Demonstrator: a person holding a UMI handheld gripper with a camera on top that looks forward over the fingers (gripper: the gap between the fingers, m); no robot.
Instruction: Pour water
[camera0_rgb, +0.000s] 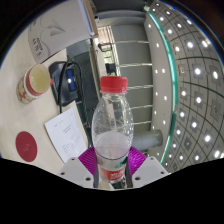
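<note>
A clear plastic water bottle (112, 125) with a red cap and a red label near its base stands upright between my fingers, raised above the table. My gripper (111, 166) is shut on its lower body, with the purple pads (89, 160) pressed against both sides. The bottle looks partly filled with water. A cup-like container with a red band (35, 82) stands on the table beyond and to the left of the fingers. Its inside is hidden.
A round red lid or coaster (27, 146) lies on the white table left of the fingers. A sheet of paper (67, 132) lies beside the bottle. A dark bag or case (64, 76) sits farther back. Lit ceiling panels curve along the right.
</note>
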